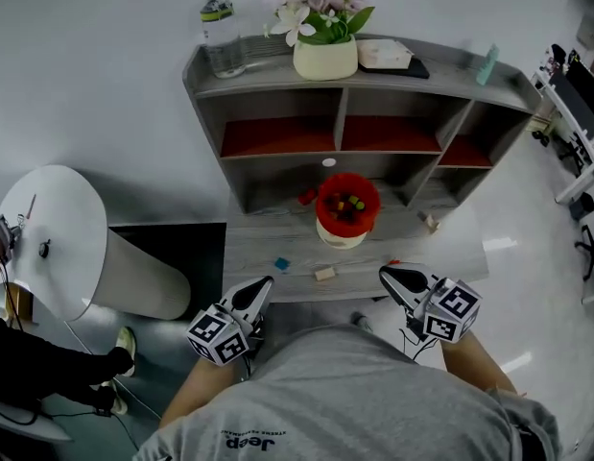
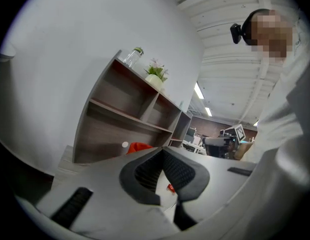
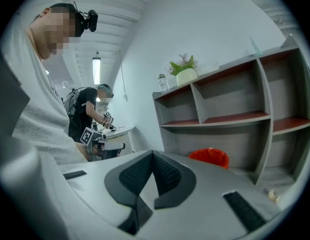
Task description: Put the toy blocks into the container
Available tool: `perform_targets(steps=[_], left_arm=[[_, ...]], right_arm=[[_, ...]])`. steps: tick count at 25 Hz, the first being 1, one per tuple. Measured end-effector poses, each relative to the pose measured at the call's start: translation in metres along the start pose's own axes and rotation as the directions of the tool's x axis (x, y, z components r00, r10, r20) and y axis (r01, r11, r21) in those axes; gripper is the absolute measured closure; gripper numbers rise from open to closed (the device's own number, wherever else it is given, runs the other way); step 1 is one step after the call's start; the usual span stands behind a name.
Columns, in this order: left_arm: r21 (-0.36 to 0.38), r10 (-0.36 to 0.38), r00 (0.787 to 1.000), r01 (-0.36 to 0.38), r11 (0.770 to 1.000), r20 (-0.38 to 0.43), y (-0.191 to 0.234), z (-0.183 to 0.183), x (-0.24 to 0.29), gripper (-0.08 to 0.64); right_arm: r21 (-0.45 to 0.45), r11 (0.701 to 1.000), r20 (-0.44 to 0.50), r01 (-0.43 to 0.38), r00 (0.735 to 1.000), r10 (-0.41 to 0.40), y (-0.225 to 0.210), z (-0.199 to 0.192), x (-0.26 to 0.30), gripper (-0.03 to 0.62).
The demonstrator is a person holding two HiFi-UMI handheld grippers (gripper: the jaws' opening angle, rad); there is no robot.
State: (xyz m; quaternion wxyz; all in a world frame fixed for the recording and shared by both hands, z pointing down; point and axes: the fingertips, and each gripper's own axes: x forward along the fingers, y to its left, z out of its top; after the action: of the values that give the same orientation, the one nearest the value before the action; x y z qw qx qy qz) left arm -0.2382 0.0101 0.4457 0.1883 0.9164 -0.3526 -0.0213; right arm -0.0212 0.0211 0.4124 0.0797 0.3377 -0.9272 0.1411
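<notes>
shelf top: bottle, flower pot, white box | left: round white table

A grey shelf unit is set against a white wall; a round white table is seen at left, on a glossy pale floor.

Office-like lab: ceiling strip lights, a distant monitor, another person working at a white surface
</notes>
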Motion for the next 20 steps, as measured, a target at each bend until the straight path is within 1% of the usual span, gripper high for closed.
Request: perform_targets(steps=[2, 4, 6, 11, 13, 15, 17, 20], left_arm=[[0.016, 0.029, 1.000, -0.029, 0.999, -0.004, 0.003, 0.003, 0.021, 0.543], [0.017, 0.079, 0.997, -0.079, 0.997, -0.007, 0.005, 0.003, 0.038, 0.543], [0.008, 0.128, 0.992, -0.128, 0.992, -0.013, 0.004, -0.001, 0.056, 0.543], [-0.005, 0.217, 0.975, -0.218, 0.976, -0.046, 0.002, -0.017, 0.109, 0.543], [0.010, 0.251, 0.965, -0.251, 0.968, -0.074, 0.006, -0.024, 0.124, 0.543], [0.041, 0.286, 0.952, -0.283, 0.958, -0.107, 0.016, -0.032, 0.128, 0.543], [0.065, 0.325, 0.935, -0.319, 0.945, -0.138, 0.036, -0.038, 0.121, 0.543], [0.078, 0.379, 0.908, -0.371, 0.925, -0.181, 0.076, -0.048, 0.107, 0.543]], right_arm=[[-0.002, 1.000, -0.001, -0.029, 1.000, 0.029, -0.024, 0.007, 0.005, 0.571], [-0.006, 0.998, -0.006, -0.067, 0.998, 0.067, -0.047, 0.015, 0.009, 0.571], [-0.018, 0.994, -0.011, -0.109, 0.994, 0.108, -0.070, 0.022, 0.009, 0.571], [-0.044, 0.980, -0.023, -0.196, 0.981, 0.195, -0.121, 0.030, 0.009, 0.571], [-0.039, 0.975, -0.033, -0.220, 0.975, 0.219, -0.133, 0.025, 0.012, 0.571], [-0.026, 0.972, -0.047, -0.235, 0.971, 0.234, -0.139, 0.019, 0.019, 0.571], [-0.012, 0.969, -0.063, -0.245, 0.968, 0.244, -0.136, 0.012, 0.030, 0.571], [-0.010, 0.969, -0.093, -0.247, 0.965, 0.245, -0.126, 0.002, 0.051, 0.571]])
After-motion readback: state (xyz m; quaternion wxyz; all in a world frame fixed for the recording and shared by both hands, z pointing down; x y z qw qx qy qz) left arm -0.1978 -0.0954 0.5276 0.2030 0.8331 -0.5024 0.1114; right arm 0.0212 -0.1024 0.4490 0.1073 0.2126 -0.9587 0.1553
